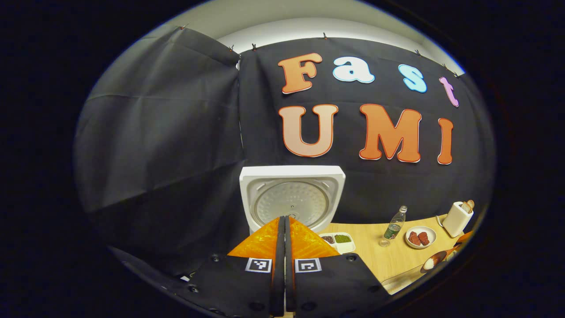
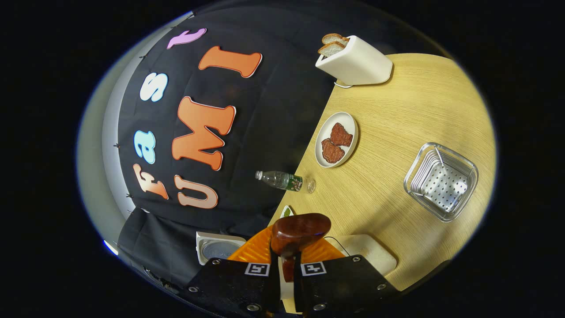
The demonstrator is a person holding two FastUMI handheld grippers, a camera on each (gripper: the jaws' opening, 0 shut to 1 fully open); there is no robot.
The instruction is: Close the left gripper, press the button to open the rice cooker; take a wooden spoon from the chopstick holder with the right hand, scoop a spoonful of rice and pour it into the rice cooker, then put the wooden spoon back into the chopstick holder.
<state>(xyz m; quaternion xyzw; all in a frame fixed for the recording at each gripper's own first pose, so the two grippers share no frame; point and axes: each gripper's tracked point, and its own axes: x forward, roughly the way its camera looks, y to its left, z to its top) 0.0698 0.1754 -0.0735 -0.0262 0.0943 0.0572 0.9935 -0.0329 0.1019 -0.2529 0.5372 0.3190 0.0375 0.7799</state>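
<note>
Pressed flat together, the left gripper (image 1: 284,240) shows its jaws with no gap and nothing between them in the left gripper view. Straight ahead and just beyond the tips stands the rice cooker (image 1: 292,196), its lid swung up so the round inner plate faces the camera; the pot opening itself is hidden behind the fingers. To the right on the wooden counter (image 1: 375,256) lie a divided dish of grains (image 1: 337,240), a bottle (image 1: 394,226), a plate of meat (image 1: 420,237) and a toaster (image 1: 457,217). At the far right edge a wooden spoon (image 1: 435,259) comes in, its bowl seemingly carrying something pale, though that corner is too distorted to be sure.

In the right gripper view, the right gripper (image 2: 289,260) has its jaws narrowed onto the spoon's handle, the dark bowl standing up just past the tips and the long axis running forward along the fingers. The cooker sits low and to the left of the jaws, close by. A perforated metal tray (image 2: 441,181) rests well apart on the counter.

Judging from this, the spoon must travel leftward toward the open cooker, so the right hand is the one to carry the pour.
</note>
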